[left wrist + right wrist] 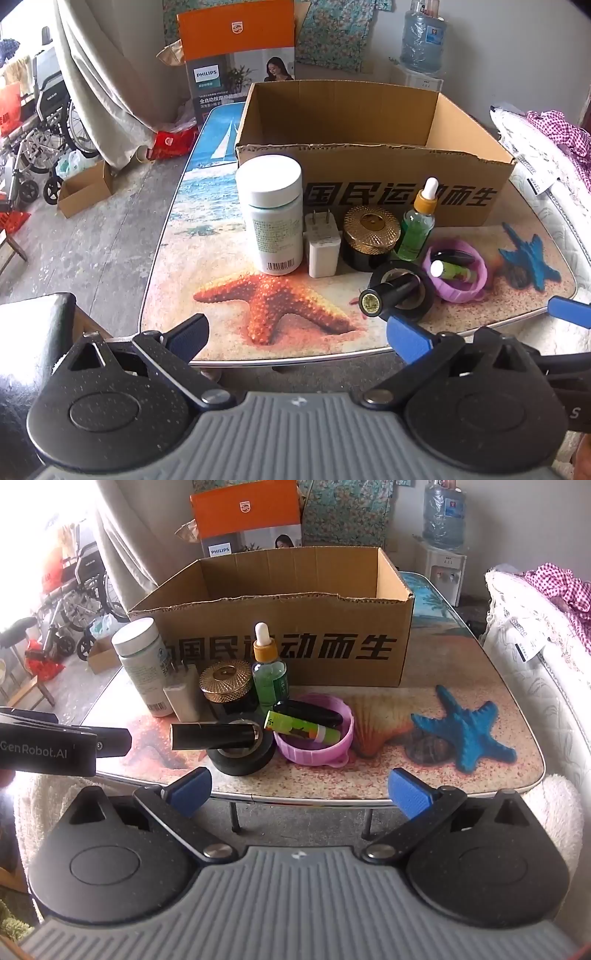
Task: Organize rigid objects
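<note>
An open cardboard box [391, 173] [295, 635] stands on the beach-print table [295, 325] [406, 775]. In front of it stand a white pill bottle [271, 214] [142, 664], a white charger plug [322, 243] [183, 698], a gold-lidded black jar [369, 236] [227, 686] and a green dropper bottle [419, 221] [269, 668]. A black tube [391, 291] [214, 736] lies across a black tape roll [410, 295] [242, 753]. A purple bowl [458, 273] [314, 734] holds a green stick [301, 727] and a dark one. My left gripper [299, 334] and right gripper [299, 790] hover open at the near table edge, nothing between their fingers.
A Philips carton [236, 55] leans behind the box. A wheelchair [44, 122], a small cardboard box and bags sit on the floor at left. A water dispenser [443, 535] stands at the back right. Bedding [535, 646] borders the table's right side.
</note>
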Demonstrator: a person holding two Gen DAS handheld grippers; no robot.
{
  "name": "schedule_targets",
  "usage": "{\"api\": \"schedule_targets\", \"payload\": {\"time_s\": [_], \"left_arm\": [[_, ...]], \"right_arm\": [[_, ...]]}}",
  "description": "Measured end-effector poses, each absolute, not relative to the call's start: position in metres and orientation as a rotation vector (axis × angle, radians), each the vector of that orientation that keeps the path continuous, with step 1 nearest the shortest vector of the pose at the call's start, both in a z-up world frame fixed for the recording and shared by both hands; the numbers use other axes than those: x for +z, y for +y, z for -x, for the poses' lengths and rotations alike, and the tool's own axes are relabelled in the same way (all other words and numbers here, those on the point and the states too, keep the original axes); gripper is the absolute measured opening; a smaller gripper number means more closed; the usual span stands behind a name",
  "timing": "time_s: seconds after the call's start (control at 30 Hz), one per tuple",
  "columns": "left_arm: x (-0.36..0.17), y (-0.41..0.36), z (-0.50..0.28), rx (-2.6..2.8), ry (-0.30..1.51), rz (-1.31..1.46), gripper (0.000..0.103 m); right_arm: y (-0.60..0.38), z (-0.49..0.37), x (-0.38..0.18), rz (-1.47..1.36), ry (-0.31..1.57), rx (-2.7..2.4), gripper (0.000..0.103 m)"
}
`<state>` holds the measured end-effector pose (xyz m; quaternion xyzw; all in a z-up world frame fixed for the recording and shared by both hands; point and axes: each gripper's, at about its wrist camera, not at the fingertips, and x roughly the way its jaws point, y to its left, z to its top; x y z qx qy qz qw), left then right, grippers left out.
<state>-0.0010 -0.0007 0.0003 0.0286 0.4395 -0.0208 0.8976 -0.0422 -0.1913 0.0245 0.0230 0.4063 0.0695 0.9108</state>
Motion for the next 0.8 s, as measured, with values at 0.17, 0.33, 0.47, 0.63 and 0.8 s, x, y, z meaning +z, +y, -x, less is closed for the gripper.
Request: {"api": "schedule_targets", "payload": {"time_s": [0.17, 0.33, 0.47, 0.63, 0.8], "left_arm": [[-0.006, 0.000, 0.004, -0.048, 0.904, -0.076, 0.103], [-0.005, -0.002, 0.000, -0.028, 0.927, -0.069, 0.103], [-0.003, 0.002, -0.005, -0.023, 0.938, -0.059, 0.103], [-0.003, 0.002, -0.006, -0.012, 0.934, -0.062, 0.103], [-0.004, 0.001, -0.006, -0.005, 0.938, -0.070, 0.103]], "right_arm": [[-0.187, 0.041, 0.029, -0.016, 0.817, 0.135, 0.102], [-0.187, 0.039, 0.028, -0.012, 0.822, 0.141, 0.102], [-0.189, 0.040, 0.030, -0.015, 0.822, 0.142, 0.102], [-0.187, 0.040, 0.030, -0.017, 0.821, 0.145, 0.102], [-0.187, 0.039, 0.029, -0.022, 0.826, 0.154, 0.102]]}}
